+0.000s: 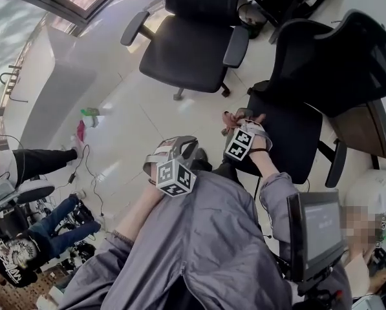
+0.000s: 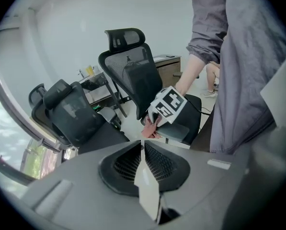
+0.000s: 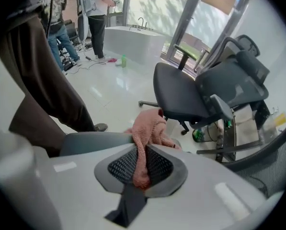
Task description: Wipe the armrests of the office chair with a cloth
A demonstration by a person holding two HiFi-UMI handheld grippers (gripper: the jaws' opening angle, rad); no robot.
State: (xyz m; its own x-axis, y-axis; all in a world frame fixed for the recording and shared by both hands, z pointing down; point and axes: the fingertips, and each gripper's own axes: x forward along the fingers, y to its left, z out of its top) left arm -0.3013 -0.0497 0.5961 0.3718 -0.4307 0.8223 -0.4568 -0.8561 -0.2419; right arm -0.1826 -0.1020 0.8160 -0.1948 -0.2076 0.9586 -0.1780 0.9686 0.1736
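In a bright office with a pale, glossy floor, a person in a grey shirt (image 1: 199, 237) leans over a black office chair (image 1: 289, 134) with a gripper in each hand. The right gripper (image 3: 142, 164) points steeply down at the chair's grey armrest (image 3: 92, 143), its jaws drawn in on a pink cloth (image 3: 150, 126). One fold of the cloth runs between the mesh pads and is pinched there, while the rest bunches up on one end of the armrest, touching it. The left gripper (image 2: 145, 162) is held close to the person's body, just beside the right one and clear of the chair. Its jaws are pressed together with nothing between them, and its camera looks across at the right gripper's marker cube above the cloth. A second black chair (image 1: 186, 44) with grey armrests stands farther off, toward the window, well apart from the one being cleaned. Along the left edge of the head view other people (image 1: 31, 163) stand among cables near a white ledge, and a green bottle (image 1: 89, 113) lies on the floor
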